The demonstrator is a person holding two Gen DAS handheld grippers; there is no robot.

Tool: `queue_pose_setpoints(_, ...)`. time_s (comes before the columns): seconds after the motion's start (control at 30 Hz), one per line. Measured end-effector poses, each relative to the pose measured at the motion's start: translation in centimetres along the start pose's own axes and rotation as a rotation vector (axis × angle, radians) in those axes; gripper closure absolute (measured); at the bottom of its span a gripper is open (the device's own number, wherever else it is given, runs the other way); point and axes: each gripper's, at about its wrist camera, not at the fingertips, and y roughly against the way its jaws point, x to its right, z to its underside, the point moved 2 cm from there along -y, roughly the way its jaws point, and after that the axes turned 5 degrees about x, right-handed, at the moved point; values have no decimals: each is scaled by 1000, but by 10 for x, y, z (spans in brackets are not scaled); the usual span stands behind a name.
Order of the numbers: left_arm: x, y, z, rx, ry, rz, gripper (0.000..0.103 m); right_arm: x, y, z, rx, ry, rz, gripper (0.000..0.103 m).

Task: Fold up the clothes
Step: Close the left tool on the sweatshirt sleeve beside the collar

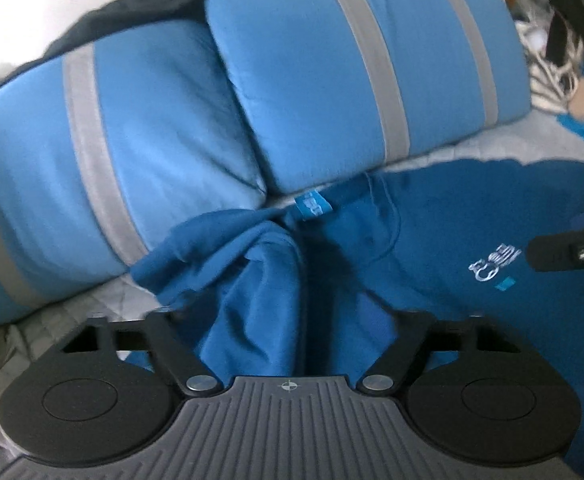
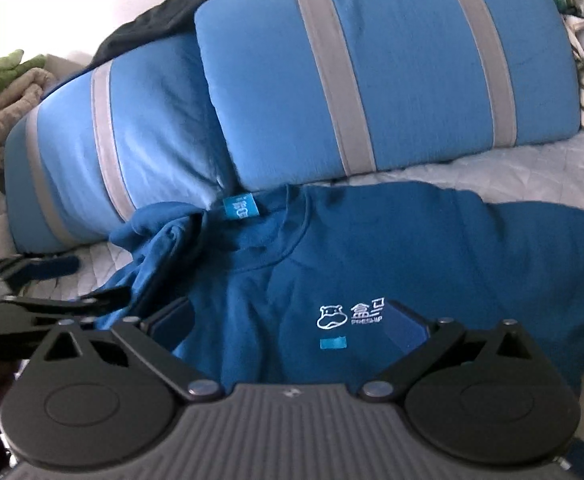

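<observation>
Left tongs (image 1: pixel 287 320) straddle bunched sleeve of dark-blue cotton sweatshirt (image 1: pixel 432 240), grip unclear; right tongs (image 2: pixel 287 328) gape over white chest logo (image 2: pixel 352 314), poised for fold.

a bed (image 2: pixel 492 168) with a pale grey quilted cover carried a blue sweatshirt (image 2: pixel 372 248) lying front up, collar toward two blue pillows (image 2: pixel 392 68) with grey stripes. dark cloth (image 2: pixel 163 20) lay behind the left pillow.

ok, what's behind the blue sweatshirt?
Two blue pillows with grey stripes sit right behind the sweatshirt, on the quilt. A dark garment shows behind the left pillow; the rest of it is covered.
</observation>
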Motion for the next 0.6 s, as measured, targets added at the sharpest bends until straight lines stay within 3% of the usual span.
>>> queue_pose_setpoints(0.07,3,-12,4,-26,-5,3,47,1,-1,1,0,5,12,0)
queue_pose_setpoints(0.13,5,-22,7,-47,-23,-4,60,1,-3,1,4,10,23,0)
queue_pose_setpoints(0.2,4,-25,10,-58,-30,-21,89,1,-4,1,2,18,29,0)
queue_pose_setpoints(0.4,-11,-8,6,-34,10,-67,95,-3,-6,1,3,61,40,0)
queue_pose_setpoints(0.6,-39,46,-4,30,46,-68,95,-3,-6,1,-2,70,40,0)
